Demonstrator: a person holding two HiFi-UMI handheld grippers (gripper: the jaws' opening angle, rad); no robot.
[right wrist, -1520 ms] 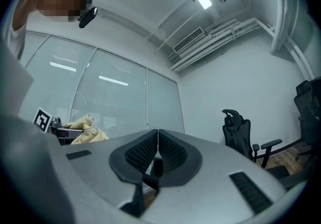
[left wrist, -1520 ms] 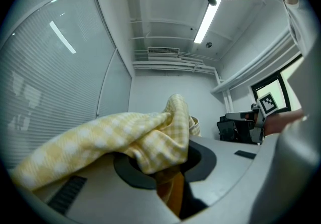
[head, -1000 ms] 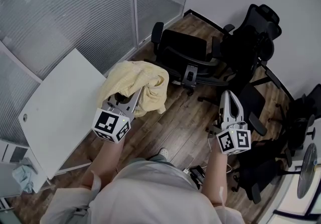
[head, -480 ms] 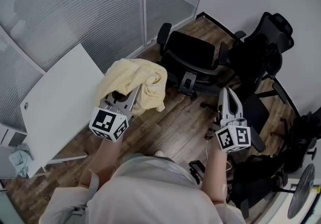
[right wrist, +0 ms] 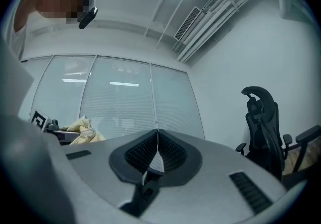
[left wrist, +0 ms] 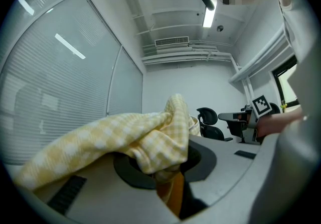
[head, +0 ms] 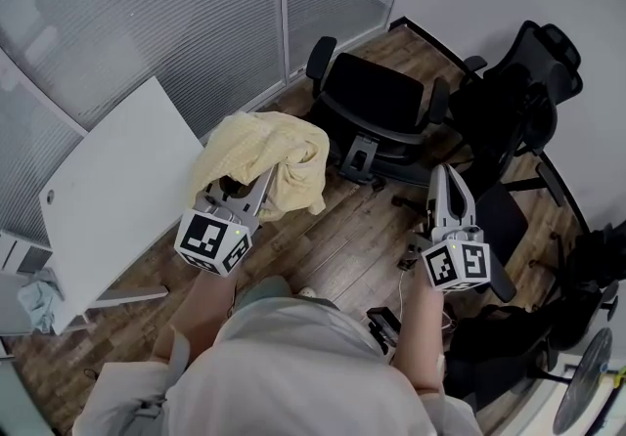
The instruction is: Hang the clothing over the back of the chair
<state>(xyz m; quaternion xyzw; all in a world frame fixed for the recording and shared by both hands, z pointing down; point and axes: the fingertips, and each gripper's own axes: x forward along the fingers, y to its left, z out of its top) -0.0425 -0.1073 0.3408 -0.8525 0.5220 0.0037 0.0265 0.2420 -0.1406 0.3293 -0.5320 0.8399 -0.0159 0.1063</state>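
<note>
A crumpled pale-yellow checked cloth garment (head: 262,155) is clamped in the left gripper (head: 256,185) and draped over its jaws, above the brown wooden floor (head: 342,248). The right gripper (head: 442,178) is clenched on nothing. A black swivel office chair (head: 377,102) is seen at two o'clock from the garment, apart from it.

1. Two tools in hand: the left tool (head: 260,186) and the right tool (head: 441,175).
2. One yellow checked garment (head: 256,143).
3. One white surface (head: 117,192).
4. At least three black office chairs (head: 377,97); those at the right overlap, so the count is unsure.
5. One round fan (head: 584,395).
</note>
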